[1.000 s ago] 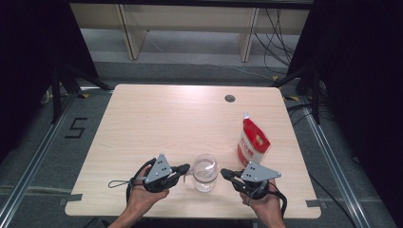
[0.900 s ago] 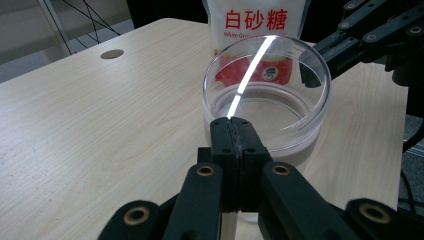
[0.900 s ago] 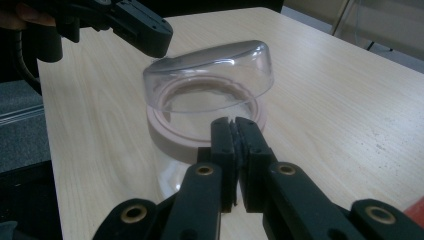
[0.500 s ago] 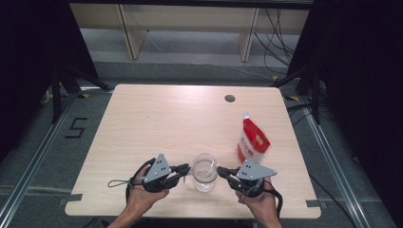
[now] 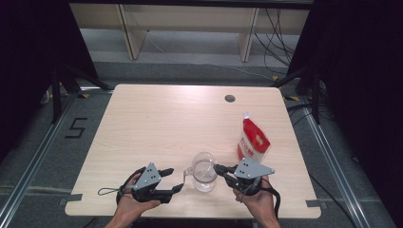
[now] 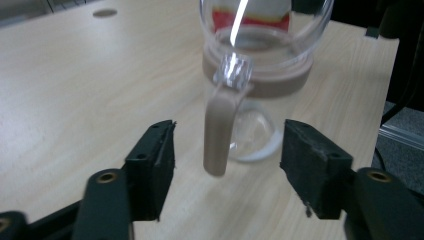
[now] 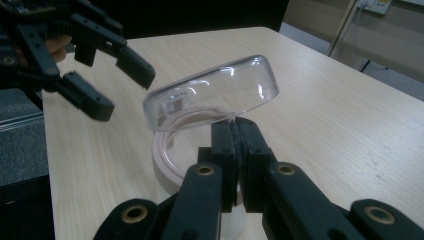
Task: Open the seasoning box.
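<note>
Most of the table [image 5: 157, 118] was bare wood, from the far edge down to the middle of the high view, so a hand could pass there. Low in the middle stood the glass mug [image 5: 204, 172]. The left gripper [image 5: 172, 179] sat just left of it, its jaws having just opened with the handle between them and not touching. The right gripper [image 5: 219, 168] was pressed shut against the mug's right rim. The red pouch [image 5: 252, 141] blocked the right side. A small hole [image 5: 230, 98] lay near the far edge.
</note>
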Tool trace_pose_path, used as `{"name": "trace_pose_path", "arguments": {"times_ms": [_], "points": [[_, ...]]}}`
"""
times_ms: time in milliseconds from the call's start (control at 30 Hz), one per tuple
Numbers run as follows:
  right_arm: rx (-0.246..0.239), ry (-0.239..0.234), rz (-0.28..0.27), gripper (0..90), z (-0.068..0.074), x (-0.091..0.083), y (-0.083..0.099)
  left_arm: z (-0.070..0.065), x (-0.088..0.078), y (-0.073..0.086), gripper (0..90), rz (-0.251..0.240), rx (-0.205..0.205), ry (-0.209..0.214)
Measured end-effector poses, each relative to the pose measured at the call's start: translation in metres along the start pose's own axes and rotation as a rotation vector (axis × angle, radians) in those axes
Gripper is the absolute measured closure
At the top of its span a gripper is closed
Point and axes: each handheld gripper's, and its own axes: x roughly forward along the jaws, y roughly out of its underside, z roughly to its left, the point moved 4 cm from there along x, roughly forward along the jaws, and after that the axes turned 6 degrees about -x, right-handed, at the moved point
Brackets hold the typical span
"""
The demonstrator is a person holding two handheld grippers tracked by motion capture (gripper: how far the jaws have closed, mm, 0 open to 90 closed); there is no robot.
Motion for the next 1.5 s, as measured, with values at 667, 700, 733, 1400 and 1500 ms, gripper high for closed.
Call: {"name": "trace_pose_path", "arguments": {"times_ms": [667,700,733,1400,1500], "points": [[-0.016,-0.005,-0.025,87.3,0.003,0.004,-0.009,-0.002,-0.007,0.015,16.3,0.032,-0.007,-0.001],[-0.013,0.001,-0.025,87.3,0.003,0.003,-0.010,0.001,-0.008,0.016,16.3,0.043,0.012,-0.004],[-0.025,0.002,-0.028,87.3,0.003,0.003,-0.011,0.001,-0.008,0.016,16.3,0.033,-0.015,-0.011],[-0.029,-0.021,-0.050,87.0,0.014,0.009,-0.026,0.007,-0.004,0.021,16.3,0.048,-0.035,-0.030],[-0.056,-0.032,-0.047,86.9,0.014,0.010,-0.029,0.007,-0.004,0.021,16.2,0.053,-0.026,-0.036]]}}
